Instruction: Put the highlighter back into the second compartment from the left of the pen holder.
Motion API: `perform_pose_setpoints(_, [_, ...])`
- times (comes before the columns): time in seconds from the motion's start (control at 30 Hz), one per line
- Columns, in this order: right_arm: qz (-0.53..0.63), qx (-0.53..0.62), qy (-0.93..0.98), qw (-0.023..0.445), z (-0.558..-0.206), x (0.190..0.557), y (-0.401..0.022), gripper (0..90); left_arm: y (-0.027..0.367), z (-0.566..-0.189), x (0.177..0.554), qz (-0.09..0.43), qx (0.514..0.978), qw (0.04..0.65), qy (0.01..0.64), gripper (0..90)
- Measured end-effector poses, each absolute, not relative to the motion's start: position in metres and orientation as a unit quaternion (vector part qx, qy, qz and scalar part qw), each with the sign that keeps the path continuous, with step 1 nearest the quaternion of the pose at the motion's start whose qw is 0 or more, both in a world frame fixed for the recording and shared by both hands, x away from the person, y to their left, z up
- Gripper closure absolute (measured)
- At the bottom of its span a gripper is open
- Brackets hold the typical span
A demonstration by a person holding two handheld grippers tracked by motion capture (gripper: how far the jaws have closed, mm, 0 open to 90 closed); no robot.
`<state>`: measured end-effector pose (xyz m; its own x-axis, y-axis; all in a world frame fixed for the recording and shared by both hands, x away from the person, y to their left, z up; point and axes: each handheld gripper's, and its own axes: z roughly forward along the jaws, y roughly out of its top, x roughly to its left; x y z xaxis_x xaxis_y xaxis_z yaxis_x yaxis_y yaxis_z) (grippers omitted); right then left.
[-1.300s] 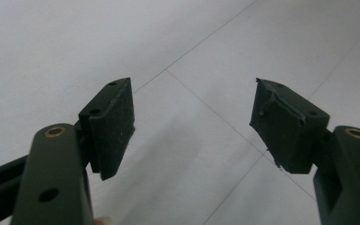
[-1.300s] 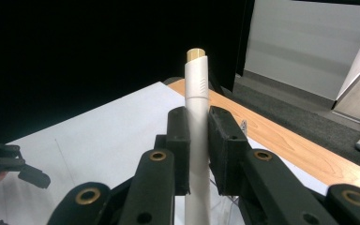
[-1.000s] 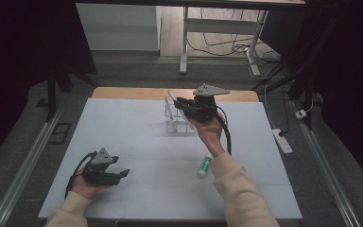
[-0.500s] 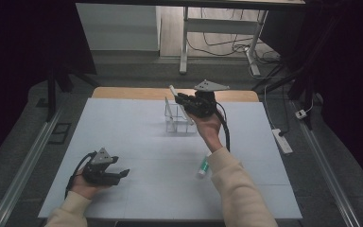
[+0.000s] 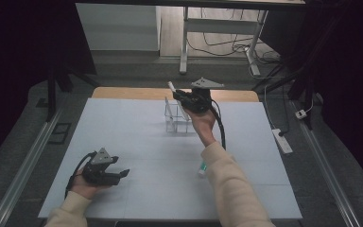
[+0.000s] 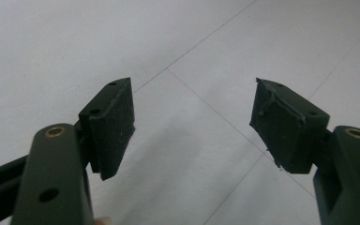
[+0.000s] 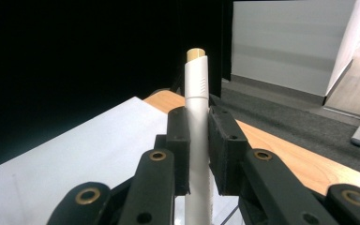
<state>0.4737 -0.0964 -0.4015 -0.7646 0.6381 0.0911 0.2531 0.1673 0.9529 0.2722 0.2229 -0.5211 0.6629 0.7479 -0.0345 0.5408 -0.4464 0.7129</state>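
Since the earlier frames, the right hand-held gripper (image 5: 178, 97) has been carried a little to the left and slightly lower above the far part of the table, while the left hand-held gripper (image 5: 118, 174) has been kept where it was. A slim white cylindrical marker with a tan end (image 7: 197, 117) is clamped between the right hand-held gripper's black pads (image 7: 177, 140), with its tan tip seen well above them in the right gripper view. In the high view the marker (image 5: 171, 87) is held tilted over a small clear plastic rack (image 5: 177, 124), in which another white stick is seen leaning. The left hand-held gripper's jaws are spread apart with nothing between them, low over the white table (image 5: 137, 142) near its front left. A white tube with a green end (image 5: 202, 166) is seen lying on the table beside the right forearm.
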Motion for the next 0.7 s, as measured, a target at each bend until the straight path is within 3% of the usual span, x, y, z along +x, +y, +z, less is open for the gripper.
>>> perform_pose_setpoints(0.7, [0.58, 0.307, 0.734, 0.175, -0.415, 0.504, -0.088, 78.0, 0.223, -0.521, 0.272, 0.145, 0.838, 0.359, 0.384, 30.6])
